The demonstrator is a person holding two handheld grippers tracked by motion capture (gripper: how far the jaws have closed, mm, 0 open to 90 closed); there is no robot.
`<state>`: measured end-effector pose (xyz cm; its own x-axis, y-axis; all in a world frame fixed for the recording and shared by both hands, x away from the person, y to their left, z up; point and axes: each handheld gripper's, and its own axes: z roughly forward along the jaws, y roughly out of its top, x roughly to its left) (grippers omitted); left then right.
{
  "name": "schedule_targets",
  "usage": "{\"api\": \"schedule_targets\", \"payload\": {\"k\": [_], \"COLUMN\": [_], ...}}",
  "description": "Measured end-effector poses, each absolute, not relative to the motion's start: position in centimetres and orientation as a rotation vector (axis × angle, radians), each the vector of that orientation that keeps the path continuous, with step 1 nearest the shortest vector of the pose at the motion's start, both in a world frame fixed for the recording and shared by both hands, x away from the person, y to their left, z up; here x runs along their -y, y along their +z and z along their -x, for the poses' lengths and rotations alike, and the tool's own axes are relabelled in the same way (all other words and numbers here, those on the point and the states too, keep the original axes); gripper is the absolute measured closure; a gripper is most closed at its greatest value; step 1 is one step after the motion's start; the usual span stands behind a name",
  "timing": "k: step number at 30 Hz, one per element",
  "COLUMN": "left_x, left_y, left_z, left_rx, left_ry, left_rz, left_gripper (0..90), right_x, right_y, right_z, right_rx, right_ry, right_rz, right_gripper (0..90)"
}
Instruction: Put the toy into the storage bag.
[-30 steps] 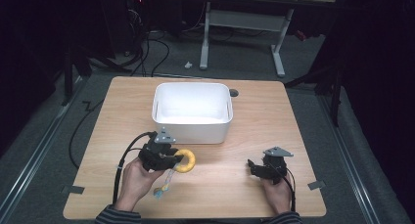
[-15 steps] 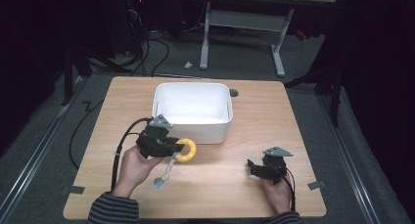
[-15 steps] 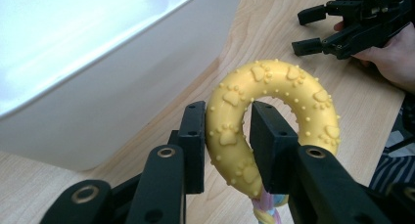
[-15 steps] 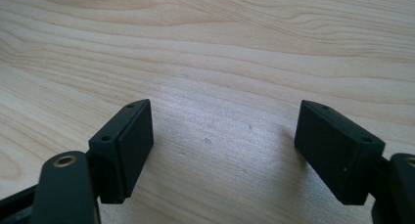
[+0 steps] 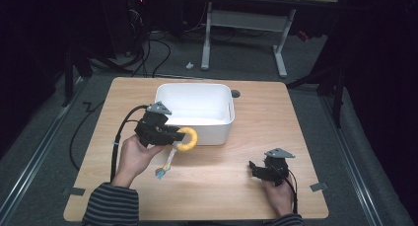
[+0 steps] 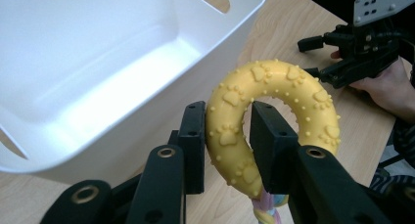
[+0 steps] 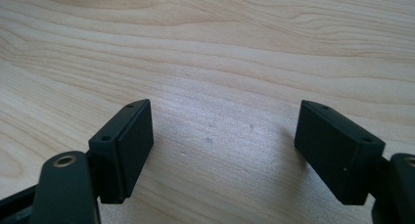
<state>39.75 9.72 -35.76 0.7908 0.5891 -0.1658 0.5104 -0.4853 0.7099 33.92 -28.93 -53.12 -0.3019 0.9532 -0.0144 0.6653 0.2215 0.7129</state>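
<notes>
Table [image 5: 305,122]: light wood, w/ the bin on its far-middle part. Bin [image 5: 197,100] is the landmark: white plastic, rectangular, open top, empty inside as seen from the left gripper view [image 6: 98,53], slot handle in one end wall.

Left gripper [image 5: 172,136], held in the person's left hand [image 5: 132,154], sits against the bin's near wall twd its left end, raised off the table. Jaws clamped on the ring, one jaw through the hole, the other on the outer side [image 6: 226,131].

Right gripper [image 5: 252,169] is near-right of the bin, well apart from it, low on the table in the right hand [image 5: 276,194]. Jaws spread wide w/ nothing between them, just bare wood below [image 7: 220,136].

Ring [image 5: 186,138]: yellow rubber, studded w/ paw prints and dots, just in front of the bin's near wall, below rim height in the high view. Close up [image 6: 274,111] it stands roughly upright in the jaws.

Rope [image 5: 167,163]: pastel braid hanging from the ring's lower side, trailing down away from the bin to a frayed end by the table.
</notes>
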Motion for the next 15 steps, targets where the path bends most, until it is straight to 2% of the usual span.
{"api": "schedule_targets", "payload": {"k": [15], "left_x": [-7.9], "left_y": [-33.4], "left_z": [-42.7], "left_rx": [-0.827], "left_ry": [0.190], "left_rz": [-2.169], "left_gripper": [68.4], "right_x": [29.0], "right_y": [-53.1], "right_z": [-33.9], "right_rx": [-2.049], "right_ry": [0.845], "right_rz": [-1.487], "right_gripper": [22.4]}}
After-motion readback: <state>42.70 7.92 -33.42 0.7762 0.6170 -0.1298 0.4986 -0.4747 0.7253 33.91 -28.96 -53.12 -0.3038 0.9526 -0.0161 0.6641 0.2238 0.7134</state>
